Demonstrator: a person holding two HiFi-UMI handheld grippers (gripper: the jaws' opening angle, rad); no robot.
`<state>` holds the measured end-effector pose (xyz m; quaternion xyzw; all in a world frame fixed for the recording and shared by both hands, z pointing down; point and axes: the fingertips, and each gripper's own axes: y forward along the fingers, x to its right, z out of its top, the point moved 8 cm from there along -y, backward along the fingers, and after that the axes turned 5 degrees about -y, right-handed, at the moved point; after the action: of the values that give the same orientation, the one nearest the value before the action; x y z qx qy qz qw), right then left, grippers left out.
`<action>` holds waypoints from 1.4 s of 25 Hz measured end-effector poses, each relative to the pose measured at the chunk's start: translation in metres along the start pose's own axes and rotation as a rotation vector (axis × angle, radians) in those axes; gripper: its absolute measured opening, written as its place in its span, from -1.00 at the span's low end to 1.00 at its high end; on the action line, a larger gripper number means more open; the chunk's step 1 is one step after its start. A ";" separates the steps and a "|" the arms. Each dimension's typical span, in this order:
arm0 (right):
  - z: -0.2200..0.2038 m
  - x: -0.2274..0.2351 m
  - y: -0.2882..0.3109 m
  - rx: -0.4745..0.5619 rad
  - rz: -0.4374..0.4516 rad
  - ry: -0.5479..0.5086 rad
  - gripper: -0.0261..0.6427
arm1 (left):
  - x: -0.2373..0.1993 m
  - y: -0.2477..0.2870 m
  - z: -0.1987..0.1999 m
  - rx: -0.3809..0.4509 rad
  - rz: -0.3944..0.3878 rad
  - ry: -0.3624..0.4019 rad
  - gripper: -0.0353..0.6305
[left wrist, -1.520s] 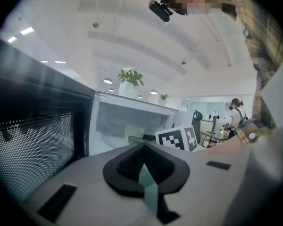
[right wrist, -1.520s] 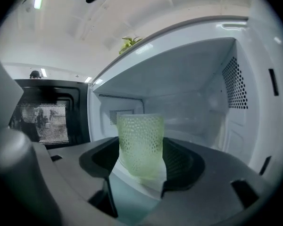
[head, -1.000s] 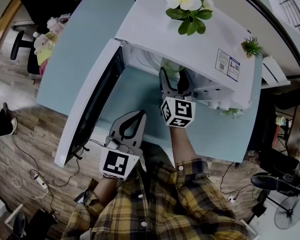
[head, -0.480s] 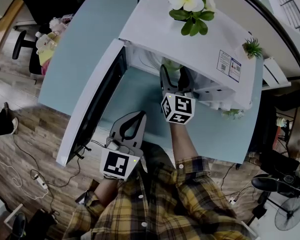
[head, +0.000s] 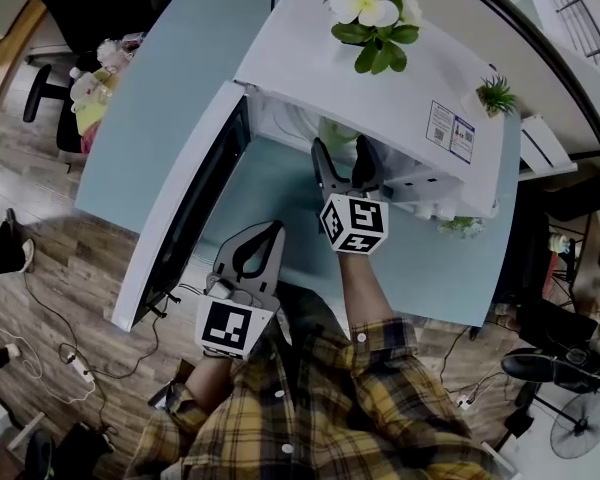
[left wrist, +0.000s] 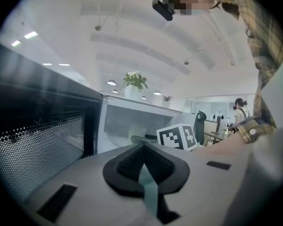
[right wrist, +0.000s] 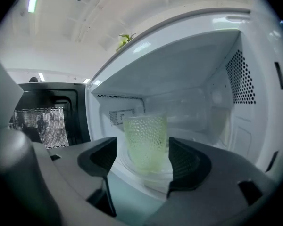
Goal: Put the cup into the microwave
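Note:
A pale green dimpled cup (right wrist: 145, 142) stands upright on the glass turntable (right wrist: 153, 177) inside the open white microwave (head: 380, 88). My right gripper (right wrist: 142, 149) reaches into the mouth of the oven with the cup between its pads; its jaws are opening and thin gaps show on both sides of the cup. From the head view the right gripper (head: 339, 153) points into the cavity, and a bit of the cup (head: 337, 131) shows there. My left gripper (head: 269, 230) hangs shut and empty in front of the door (head: 180, 208).
The microwave door swings out to the left, close beside the left gripper (left wrist: 142, 145). A white-flowered plant (head: 372, 8) and a small green plant (head: 497, 93) sit on the oven's top. The oven stands on a light blue table (head: 170, 88). Cables (head: 80, 363) lie on the wooden floor.
The right gripper's jaws have spread a little wider around the cup. Both hands stay where they were, and the left gripper looks the same.

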<state>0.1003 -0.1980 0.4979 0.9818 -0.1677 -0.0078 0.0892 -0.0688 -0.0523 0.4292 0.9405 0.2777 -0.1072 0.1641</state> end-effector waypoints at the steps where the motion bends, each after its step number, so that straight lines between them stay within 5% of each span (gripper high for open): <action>1: 0.001 0.000 -0.003 -0.002 0.007 -0.002 0.05 | -0.001 0.000 0.000 0.001 0.002 0.000 -0.92; 23: 0.059 0.015 -0.076 0.032 0.202 0.032 0.03 | 0.014 0.007 0.046 0.095 0.008 0.061 -0.92; 35: 0.114 0.041 -0.143 0.150 0.299 -0.062 -0.37 | 0.053 0.021 0.073 0.146 -0.099 0.047 -0.92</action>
<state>0.1811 -0.0984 0.3607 0.9490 -0.3148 -0.0122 0.0105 -0.0217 -0.0702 0.3521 0.9373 0.3190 -0.1132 0.0829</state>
